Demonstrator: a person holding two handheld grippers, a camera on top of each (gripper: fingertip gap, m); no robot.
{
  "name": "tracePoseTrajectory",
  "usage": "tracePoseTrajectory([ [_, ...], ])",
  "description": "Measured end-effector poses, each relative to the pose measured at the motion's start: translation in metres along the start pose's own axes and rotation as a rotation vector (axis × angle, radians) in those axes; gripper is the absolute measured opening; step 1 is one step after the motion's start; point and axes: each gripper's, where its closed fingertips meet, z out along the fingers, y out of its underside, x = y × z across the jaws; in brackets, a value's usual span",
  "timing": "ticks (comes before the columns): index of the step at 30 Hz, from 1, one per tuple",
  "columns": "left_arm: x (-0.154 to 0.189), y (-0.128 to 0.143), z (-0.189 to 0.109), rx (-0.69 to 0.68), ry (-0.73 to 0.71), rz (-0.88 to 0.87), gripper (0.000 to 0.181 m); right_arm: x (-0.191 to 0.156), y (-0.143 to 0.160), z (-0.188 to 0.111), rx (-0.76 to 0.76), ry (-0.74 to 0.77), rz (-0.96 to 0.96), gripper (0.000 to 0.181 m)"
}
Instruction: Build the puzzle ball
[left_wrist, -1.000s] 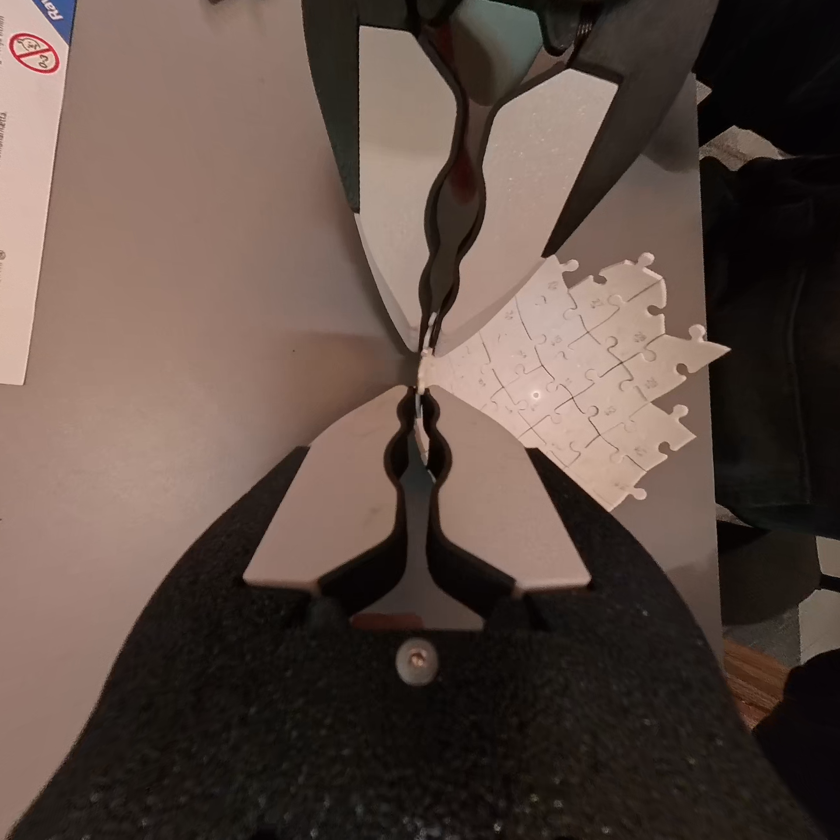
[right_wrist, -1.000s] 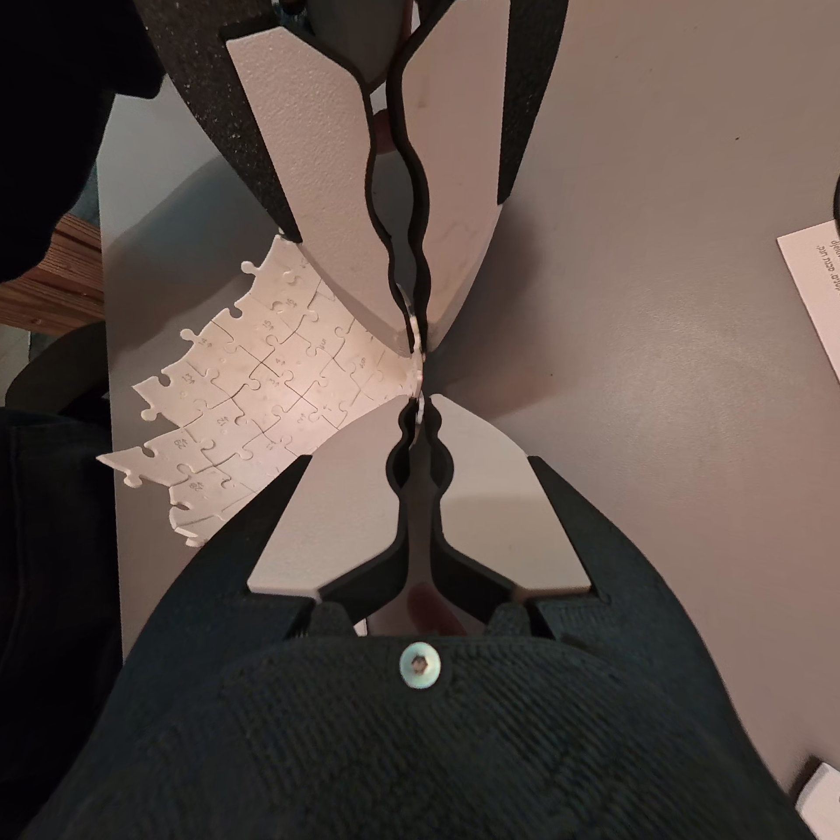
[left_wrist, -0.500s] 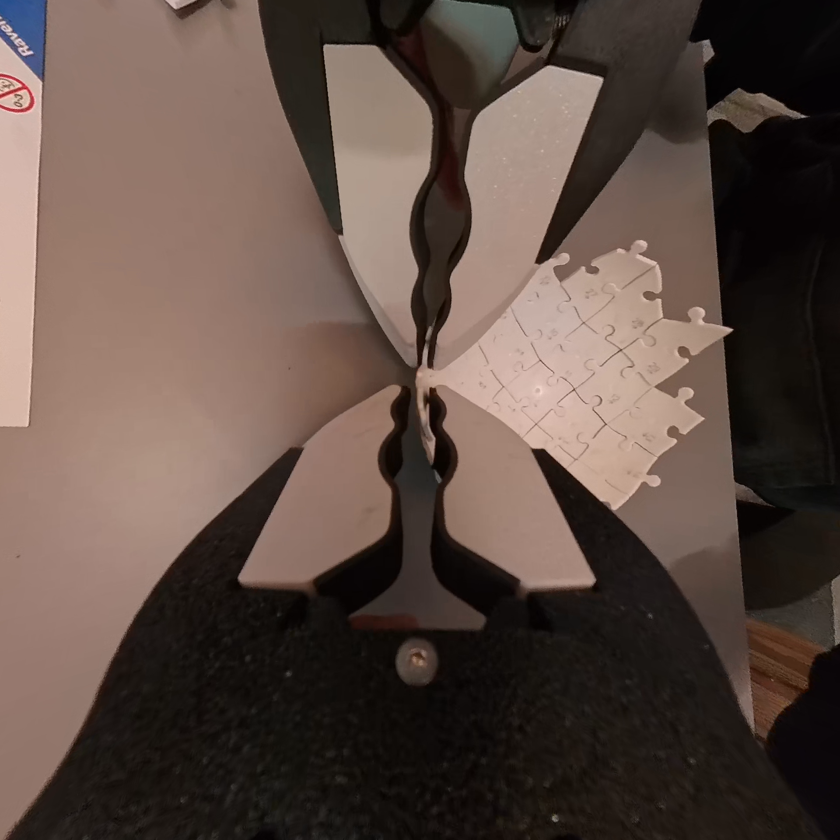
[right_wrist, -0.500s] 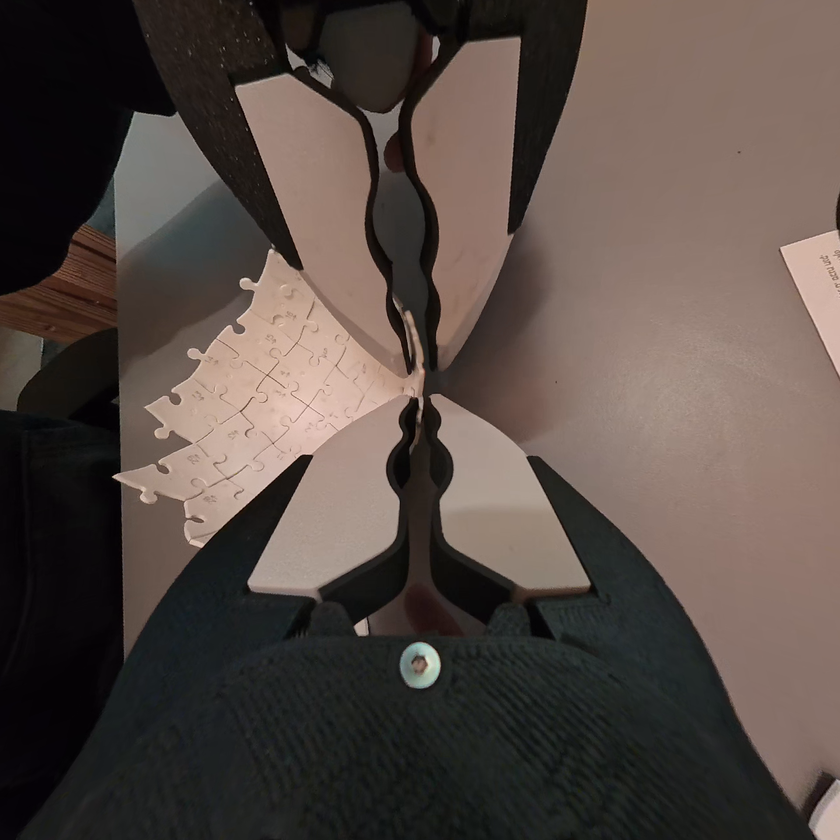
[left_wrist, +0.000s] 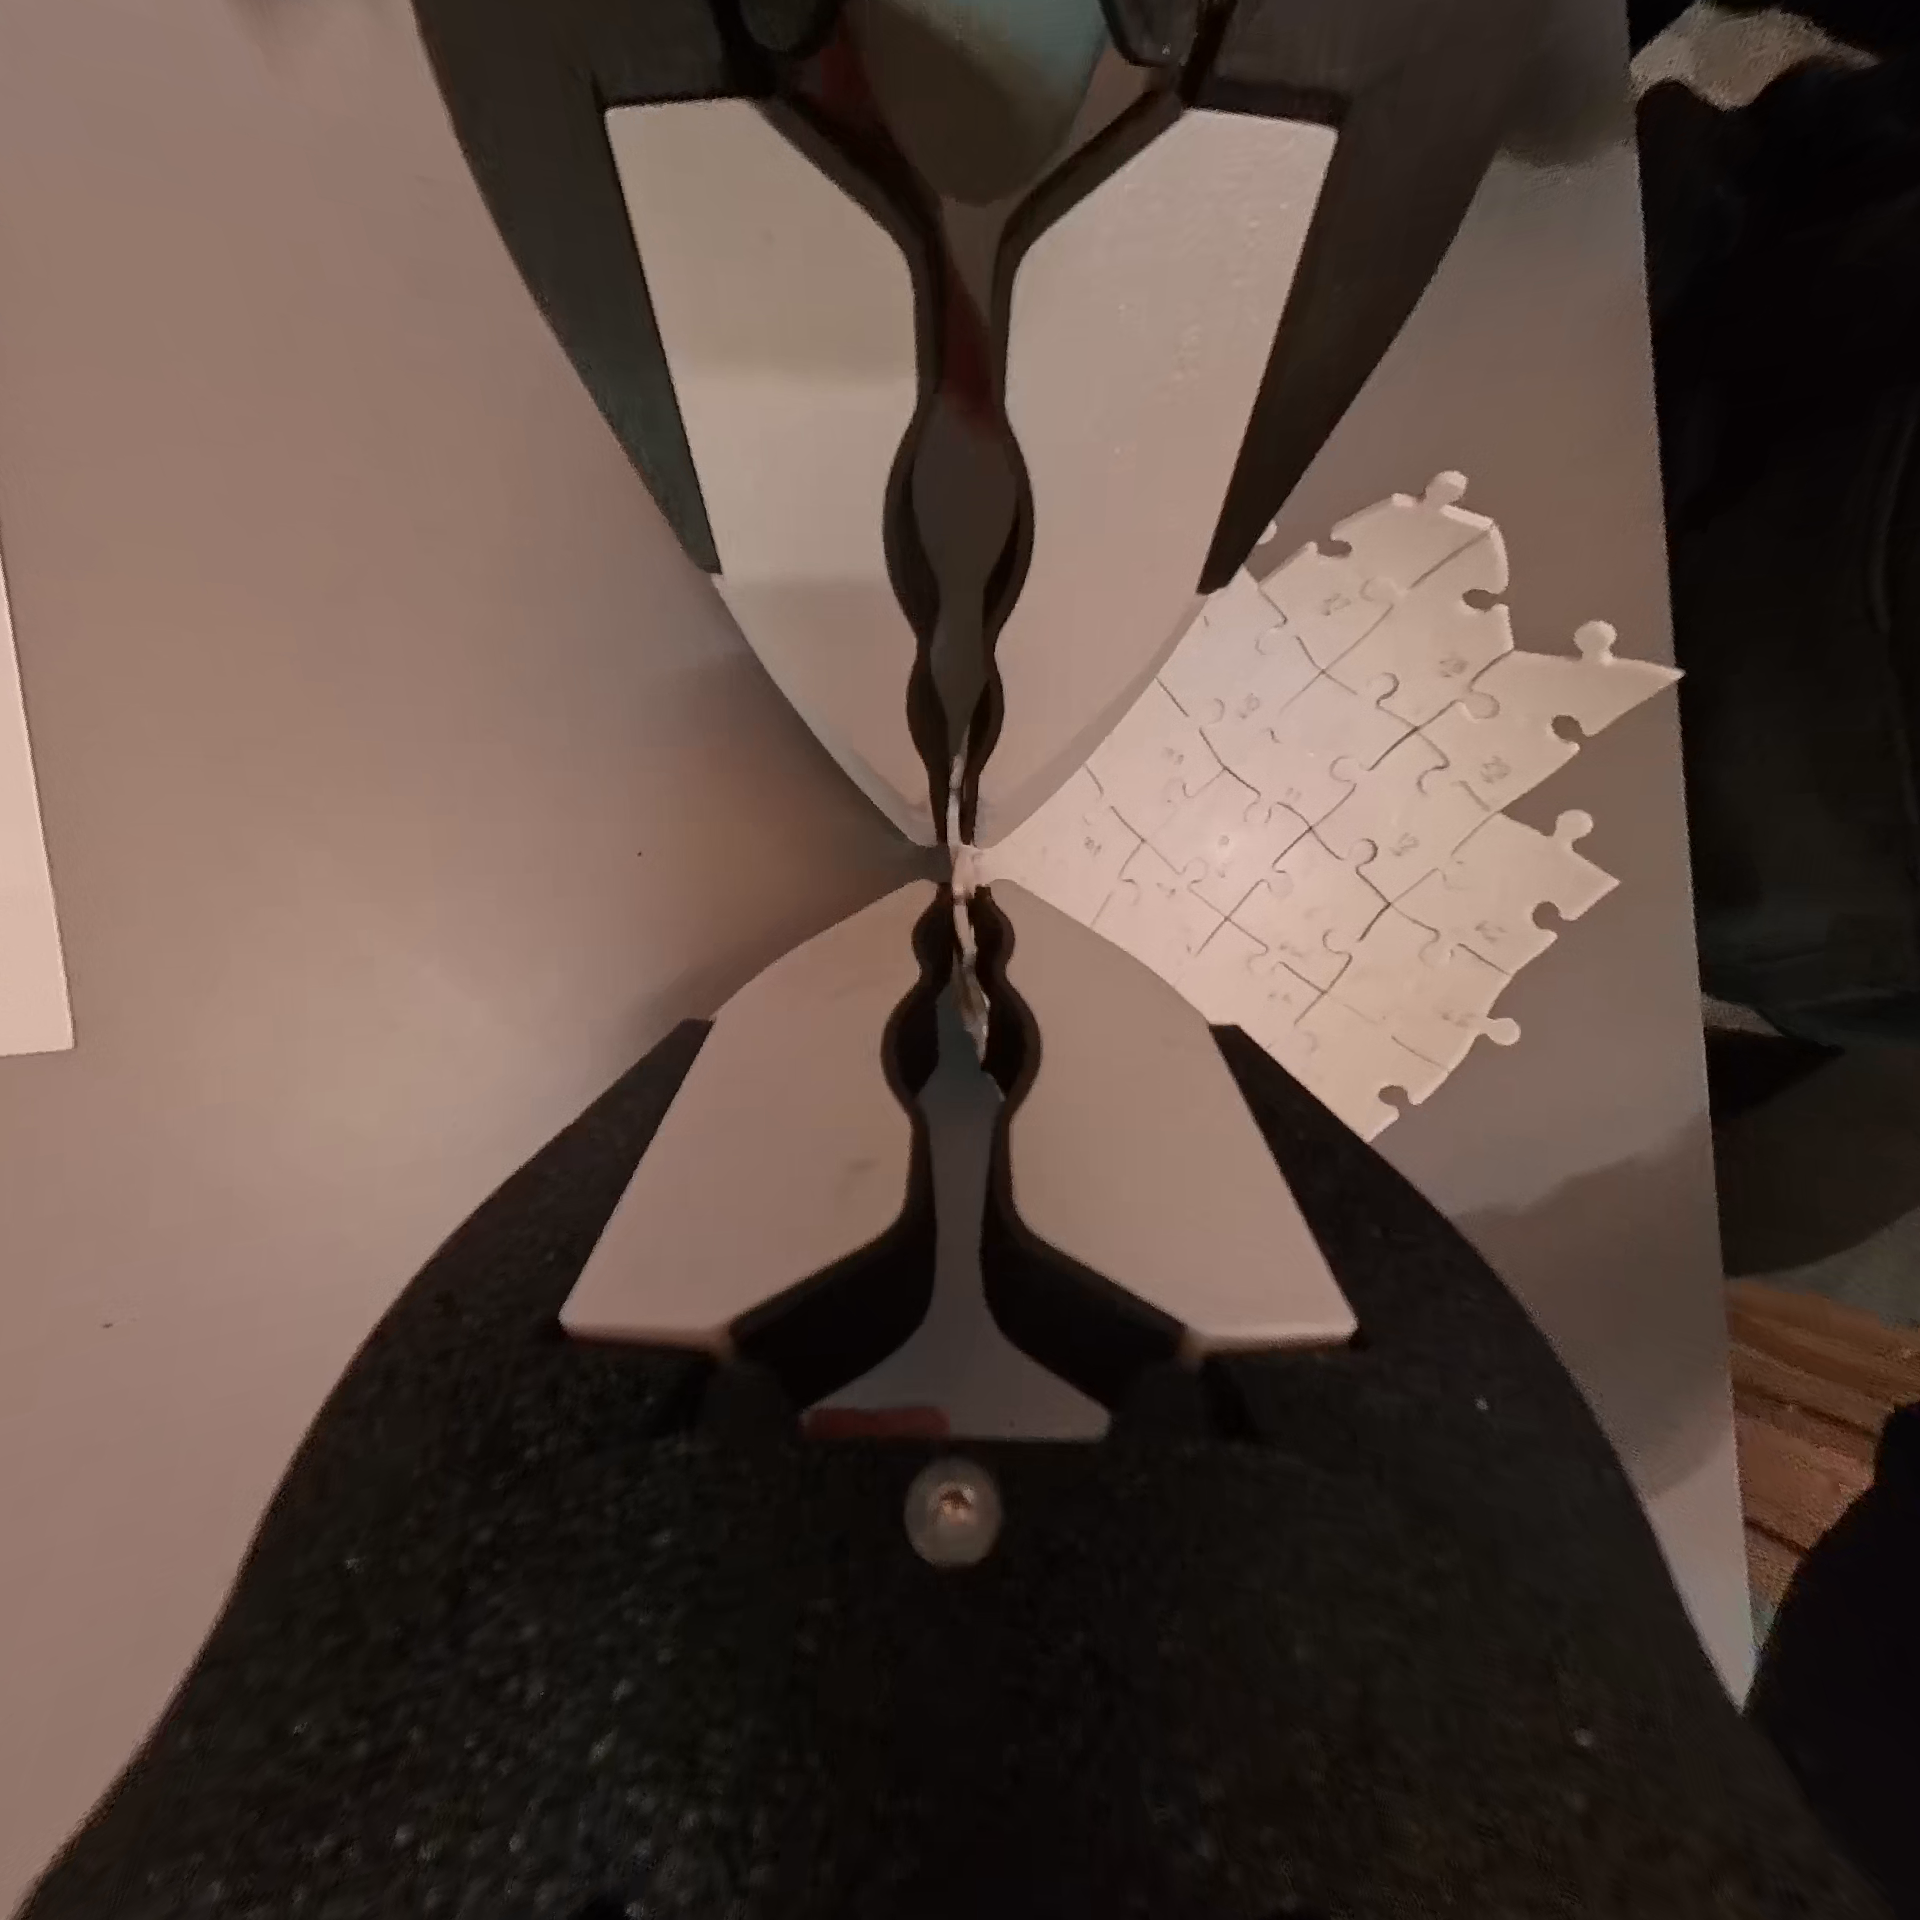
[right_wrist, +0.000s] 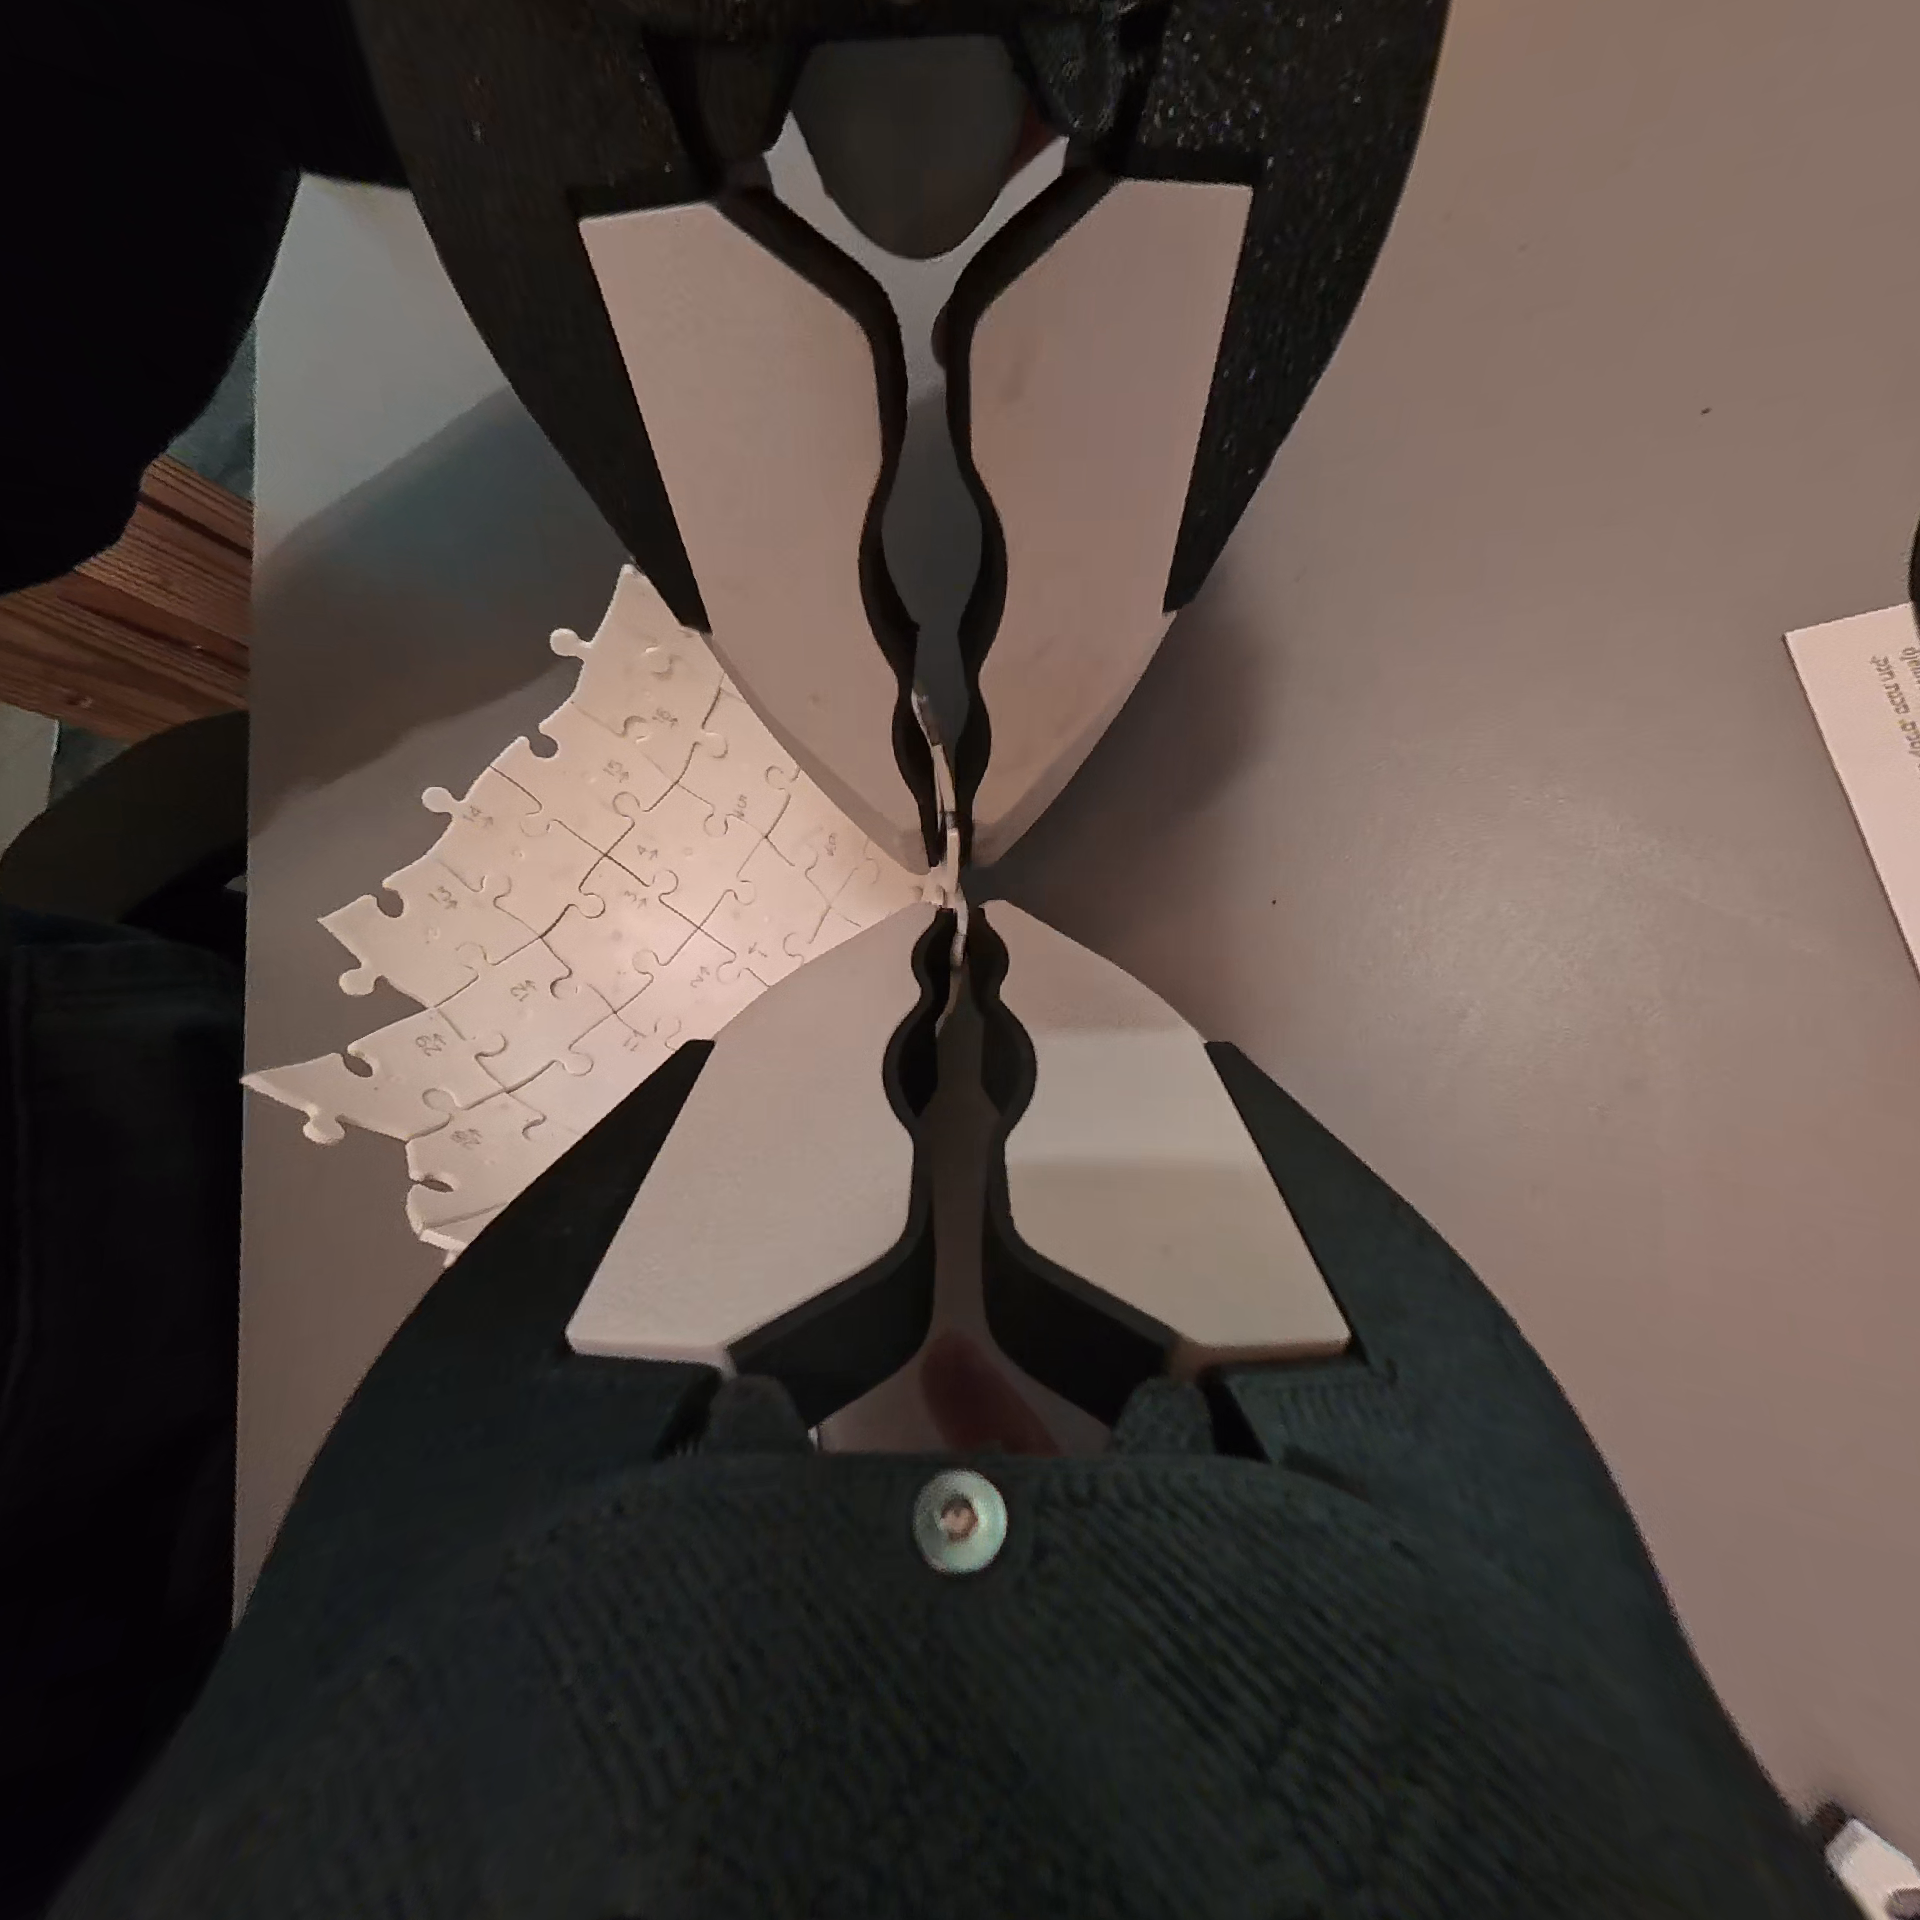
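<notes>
Here, tip to tip above the grey worktop (left_wrist: 312, 727), the left claw (left_wrist: 961, 914) and right claw (right_wrist: 951, 914) each pinched the white puzzle section (left_wrist: 1351, 831) at one edge, apparently to press a piece home.

The puzzle sheet (left_wrist: 1351, 831) looks like matt white plastic with fine seams, and the desk (left_wrist: 312, 727) is smooth, matt grey. Each tool's body looks like rough, grainy black plastic with smooth pale finger plates (right_wrist: 727, 1195), and a shiny metal screw (right_wrist: 958, 1525) sits in the right one.
</notes>
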Motion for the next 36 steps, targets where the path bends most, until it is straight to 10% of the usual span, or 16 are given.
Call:
tracePoseTrajectory([
  [36, -0.015, -0.002, -0.002, -0.103, -0.028, 0.135, 0.002, 0.015, -0.004, 0.001, 0.077, 0.015, 0.073, 0.010],
])
